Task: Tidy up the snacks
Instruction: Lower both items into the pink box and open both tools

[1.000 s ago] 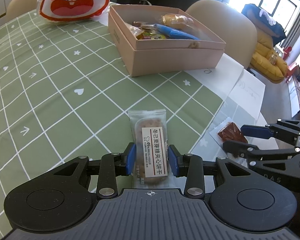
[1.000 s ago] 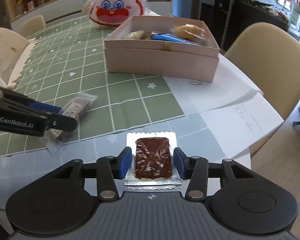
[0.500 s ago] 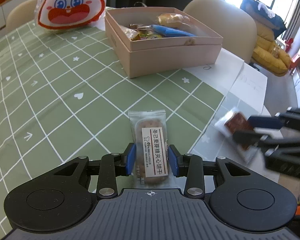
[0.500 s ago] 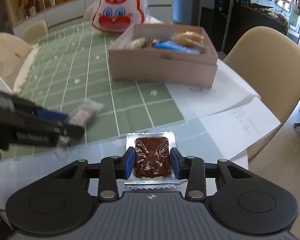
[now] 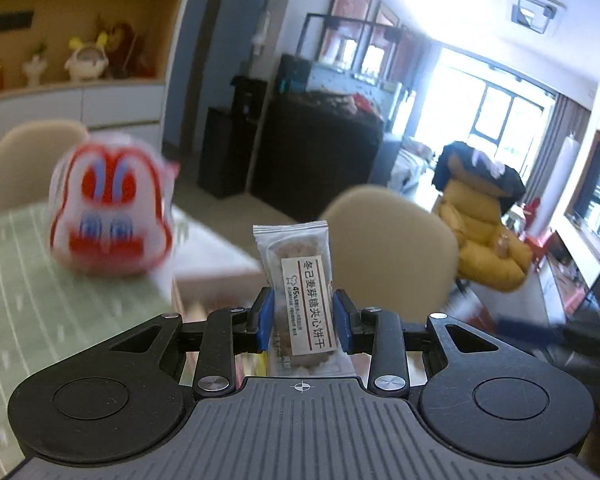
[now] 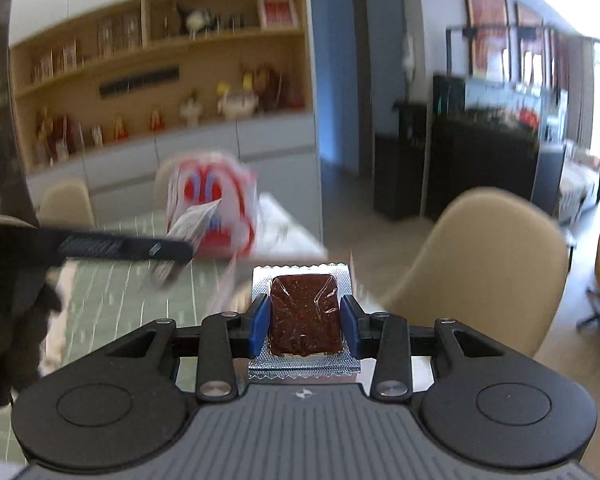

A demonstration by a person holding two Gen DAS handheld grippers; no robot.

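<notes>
both snacks have left the worktop — left gripper (image 5: 302,318) clamps the biscuit pack (image 5: 304,300), jaws just tightened; right gripper (image 6: 304,326) clamps the brown bar (image 6: 304,314) — carry both level towards the box.

Rabbit bag (image 5: 108,216) on table (image 5: 40,300), chair (image 5: 392,256) right.

Left gripper (image 5: 302,320) is clamping a wrapped biscuit (image 5: 300,292) between its blue pads, jaws having just been closing on it, packet held clear of the table. Right gripper (image 6: 304,326) is pinching a dark snack square (image 6: 304,316) in foil, also held aloft.
</notes>
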